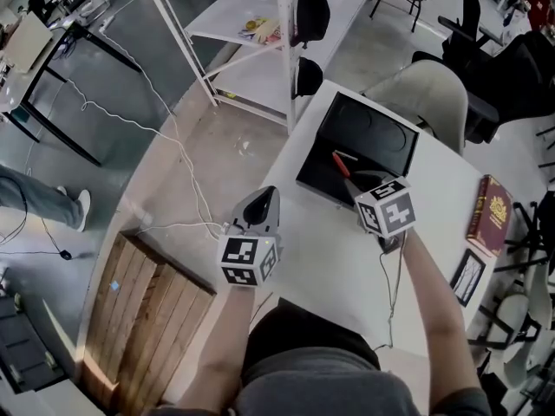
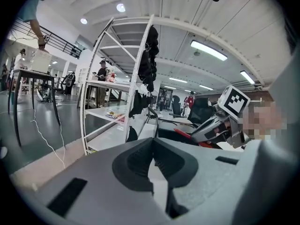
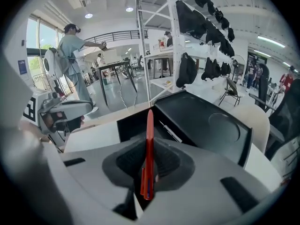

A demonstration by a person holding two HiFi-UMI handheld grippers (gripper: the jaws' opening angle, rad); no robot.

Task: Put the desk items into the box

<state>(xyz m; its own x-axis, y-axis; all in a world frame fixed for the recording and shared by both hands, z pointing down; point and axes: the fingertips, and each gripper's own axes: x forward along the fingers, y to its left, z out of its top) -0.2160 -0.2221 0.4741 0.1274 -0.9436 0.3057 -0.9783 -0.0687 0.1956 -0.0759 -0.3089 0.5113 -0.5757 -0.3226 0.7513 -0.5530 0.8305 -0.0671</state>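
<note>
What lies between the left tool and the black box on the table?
Nothing: in the head view only bare white table separates the left tool from the black box.

Bright, even indoor light throughout. Sources: ceiling strip lights (image 2: 208, 50), round ceiling spots (image 2: 121, 7), daylight through tall windows (image 3: 36, 36) (slightly blown out). Shadows soft and faint on the white table (image 1: 347, 267), with mild glare on its top. Strong fisheye bending and black vignetted corners in both gripper views. Right gripper (image 3: 149, 146) body nearest the lens slightly soft; background reasonably sharp.
</note>
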